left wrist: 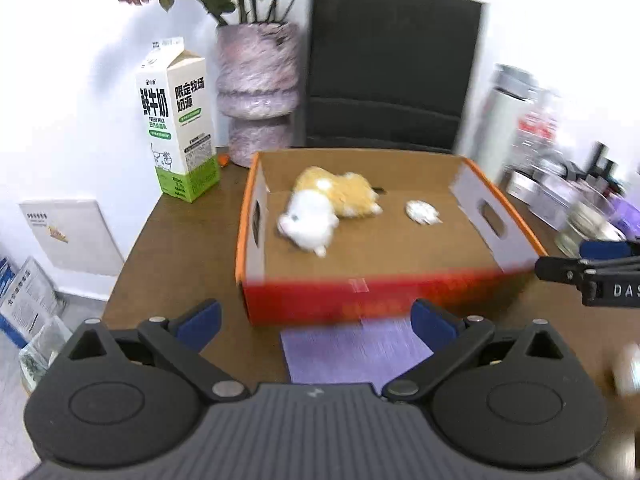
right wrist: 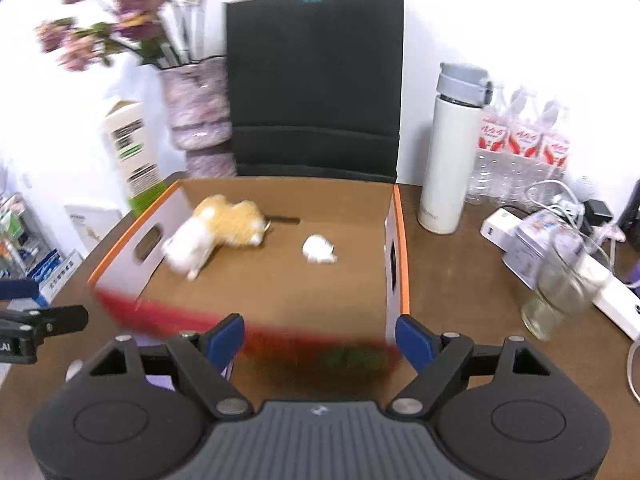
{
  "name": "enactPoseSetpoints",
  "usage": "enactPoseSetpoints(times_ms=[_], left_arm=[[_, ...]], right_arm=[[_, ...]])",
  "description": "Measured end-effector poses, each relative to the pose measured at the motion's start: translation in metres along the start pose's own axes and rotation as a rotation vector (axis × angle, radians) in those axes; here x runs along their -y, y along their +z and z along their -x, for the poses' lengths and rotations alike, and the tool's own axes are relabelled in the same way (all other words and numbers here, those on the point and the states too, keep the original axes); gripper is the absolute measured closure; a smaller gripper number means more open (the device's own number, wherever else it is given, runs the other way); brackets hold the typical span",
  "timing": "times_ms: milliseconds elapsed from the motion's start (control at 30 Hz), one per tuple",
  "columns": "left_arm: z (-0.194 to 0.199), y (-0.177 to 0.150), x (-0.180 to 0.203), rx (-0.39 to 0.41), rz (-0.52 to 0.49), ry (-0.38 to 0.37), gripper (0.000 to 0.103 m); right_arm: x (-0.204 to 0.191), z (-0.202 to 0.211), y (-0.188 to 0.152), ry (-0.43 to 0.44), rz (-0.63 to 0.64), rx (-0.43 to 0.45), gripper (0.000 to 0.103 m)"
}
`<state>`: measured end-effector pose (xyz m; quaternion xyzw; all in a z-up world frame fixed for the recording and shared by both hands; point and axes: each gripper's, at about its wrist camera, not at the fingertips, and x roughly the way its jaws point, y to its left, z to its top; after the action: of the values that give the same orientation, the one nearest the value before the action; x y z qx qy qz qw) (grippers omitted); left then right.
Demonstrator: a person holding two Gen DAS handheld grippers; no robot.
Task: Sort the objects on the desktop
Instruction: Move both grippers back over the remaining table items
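An open cardboard box (left wrist: 492, 216) with orange rim and red front wall stands on the brown desk. Inside lie a white and yellow plush toy (left wrist: 324, 206) at the left and a small white crumpled thing (left wrist: 422, 212) further right. The same toy (right wrist: 216, 228), white thing (right wrist: 318, 249) and box (right wrist: 396, 248) show in the right wrist view. My left gripper (left wrist: 316, 320) is open and empty just before the box's front wall. My right gripper (right wrist: 320, 338) is open and empty over the box's front right corner.
A milk carton (left wrist: 176, 120), a vase of flowers (left wrist: 256, 92) and a black paper bag (left wrist: 388, 64) stand behind the box. A purple notebook (left wrist: 352, 354) lies before it. A white flask (right wrist: 452, 148), water bottles (right wrist: 520, 148), a glass (right wrist: 560, 284) and a power strip (right wrist: 600, 280) stand at the right.
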<state>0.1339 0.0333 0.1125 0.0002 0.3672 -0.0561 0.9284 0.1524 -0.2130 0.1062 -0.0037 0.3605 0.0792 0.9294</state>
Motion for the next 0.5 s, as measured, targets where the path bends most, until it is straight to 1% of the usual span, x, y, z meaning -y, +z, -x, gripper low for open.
enactPoseSetpoints(times_ms=[133,167,233,300,400,467,500], left_arm=[[0.047,-0.056,0.004,0.062,0.030,-0.014,0.000],[0.062,-0.073,0.006,0.094,0.043,-0.023,0.000],[0.084,-0.099,0.007,0.146,0.054,-0.048,0.000],[0.106,-0.131,0.013,0.189,0.044,-0.059,0.000],[0.128,-0.169,0.028,0.217,0.037,-0.008,0.000],[0.140,-0.195,0.039,0.245,0.012,0.027,0.000],[0.143,-0.206,0.043,0.246,0.014,0.039,0.000]], right_arm=[[-0.010,0.051,-0.058,0.021,0.041,0.076,0.019],[-0.014,0.062,-0.072,0.026,0.056,0.093,0.018],[-0.021,0.086,-0.106,0.039,0.085,0.133,0.013],[-0.031,0.103,-0.139,0.041,0.120,0.149,0.012],[-0.046,0.124,-0.185,0.040,0.158,0.166,0.012],[-0.052,0.136,-0.211,0.057,0.150,0.193,0.012],[-0.054,0.143,-0.225,0.069,0.146,0.206,0.012]])
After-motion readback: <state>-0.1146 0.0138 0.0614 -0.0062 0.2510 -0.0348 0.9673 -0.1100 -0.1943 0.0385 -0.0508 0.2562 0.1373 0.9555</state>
